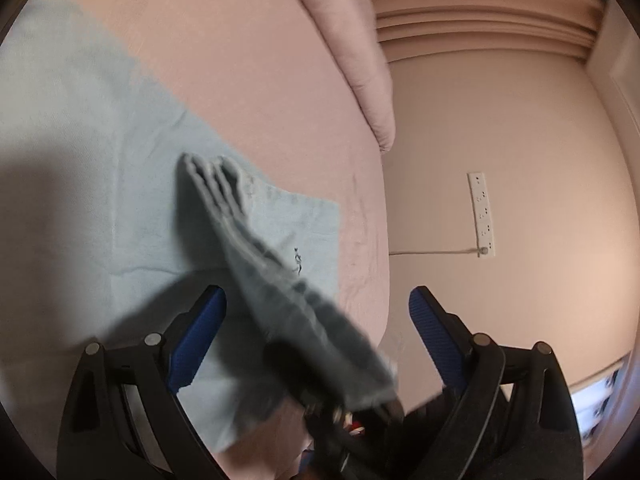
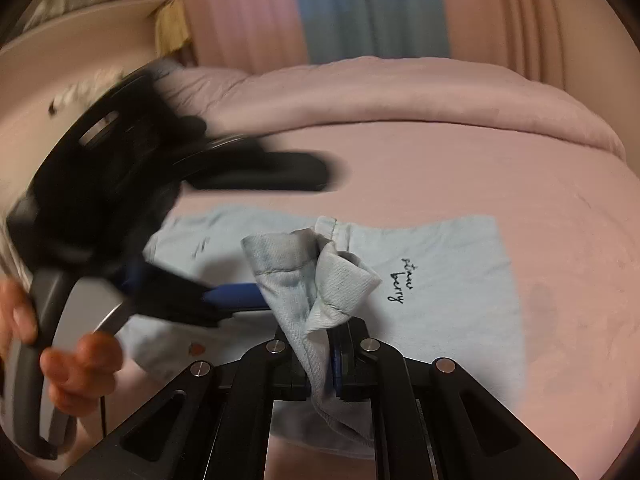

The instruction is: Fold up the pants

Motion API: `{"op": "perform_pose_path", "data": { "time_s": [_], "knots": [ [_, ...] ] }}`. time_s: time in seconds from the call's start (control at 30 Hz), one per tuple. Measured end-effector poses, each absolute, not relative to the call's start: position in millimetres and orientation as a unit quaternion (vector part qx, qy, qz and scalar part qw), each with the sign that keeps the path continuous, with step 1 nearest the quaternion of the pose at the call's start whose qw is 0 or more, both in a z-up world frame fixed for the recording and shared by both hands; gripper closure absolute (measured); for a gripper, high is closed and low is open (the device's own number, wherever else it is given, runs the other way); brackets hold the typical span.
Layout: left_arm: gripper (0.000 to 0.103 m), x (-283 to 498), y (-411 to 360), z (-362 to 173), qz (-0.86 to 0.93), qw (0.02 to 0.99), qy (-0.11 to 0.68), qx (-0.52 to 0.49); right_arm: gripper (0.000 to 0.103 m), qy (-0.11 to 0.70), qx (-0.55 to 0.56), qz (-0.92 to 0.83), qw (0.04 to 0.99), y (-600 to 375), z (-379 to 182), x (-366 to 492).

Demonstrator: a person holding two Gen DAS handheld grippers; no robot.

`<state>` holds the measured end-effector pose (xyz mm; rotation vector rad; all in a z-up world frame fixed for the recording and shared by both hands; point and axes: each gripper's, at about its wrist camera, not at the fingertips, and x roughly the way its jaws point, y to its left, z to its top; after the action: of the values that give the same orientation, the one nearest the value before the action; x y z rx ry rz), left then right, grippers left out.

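Observation:
Light blue pants (image 1: 80,128) lie flat on a pink bed (image 1: 260,60); they also show in the right wrist view (image 2: 452,276), with small black script on the fabric. My right gripper (image 2: 320,364) is shut on a bunched fold of the pants (image 2: 320,276) and holds it up off the bed. That raised fold crosses the left wrist view (image 1: 280,288) between my left gripper's blue pads (image 1: 200,340). My left gripper (image 1: 318,308) is open wide, touching nothing I can see. It appears blurred in the right wrist view (image 2: 224,240), to the left of the fold.
A rolled pink duvet (image 2: 400,100) lies along the far side of the bed. The bed's edge (image 1: 380,280) drops to a pale floor with a white power strip (image 1: 482,216) and cord. Pink and blue curtains (image 2: 360,8) hang behind.

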<state>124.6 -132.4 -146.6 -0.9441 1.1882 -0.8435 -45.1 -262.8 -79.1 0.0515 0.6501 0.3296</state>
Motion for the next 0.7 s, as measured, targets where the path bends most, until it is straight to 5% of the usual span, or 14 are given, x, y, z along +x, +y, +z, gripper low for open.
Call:
{"op": "perform_pose_path", "data": {
  "time_s": [0.07, 0.13, 0.23, 0.7],
  "knots": [
    [0.031, 130, -135, -153, -0.359, 0.645, 0.531, -0.416, 0.093, 0.313, 0.011, 0.162, 0.936, -257, -79, -48],
    [0.067, 133, -133, -154, -0.352, 0.647, 0.537, -0.411, 0.093, 0.307, -0.002, 0.158, 0.938, -255, -78, -51],
    [0.08, 131, -125, -154, -0.341, 0.662, 0.534, -0.4, 0.093, 0.308, -0.015, 0.155, 0.939, -249, -76, -50],
    [0.087, 129, -41, -137, -0.289, 0.752, 0.498, -0.319, 0.093, 0.3, -0.077, 0.216, 0.926, -156, -70, -35]
  ]
}}
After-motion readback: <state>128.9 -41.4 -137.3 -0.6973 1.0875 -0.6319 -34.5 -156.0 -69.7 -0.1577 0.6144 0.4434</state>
